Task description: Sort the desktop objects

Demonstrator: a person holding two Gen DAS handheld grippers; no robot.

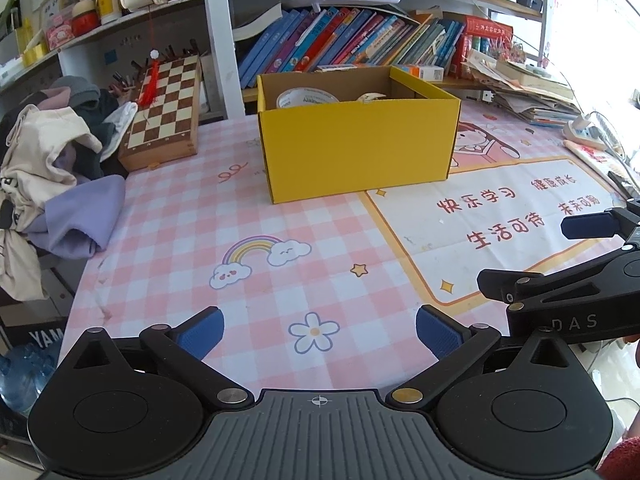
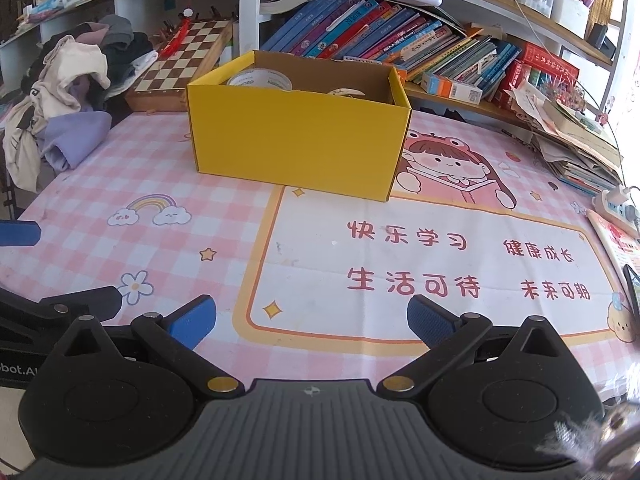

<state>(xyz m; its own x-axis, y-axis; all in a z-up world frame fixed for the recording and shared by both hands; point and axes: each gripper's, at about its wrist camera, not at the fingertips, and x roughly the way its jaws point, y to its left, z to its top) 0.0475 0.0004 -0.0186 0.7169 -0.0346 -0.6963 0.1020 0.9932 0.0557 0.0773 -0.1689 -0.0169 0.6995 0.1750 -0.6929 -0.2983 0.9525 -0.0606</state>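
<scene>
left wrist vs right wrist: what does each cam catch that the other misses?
Left wrist only: the open left gripper close up, a water bottle below the table edge.

Right wrist only: the open right gripper close up, the whole cartoon girl print beside the box.

Both: yellow box with a tape roll inside, chessboard, clothes pile, books, checked table mat.

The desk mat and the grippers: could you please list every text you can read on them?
"快乐学习", "健康成长", "生活可待", "未来可期": desk mat.
"DAS": right gripper body, left wrist view.
"bot.AI", cut off: left gripper body, right wrist view.
Tape roll and book spines: too small.
</scene>
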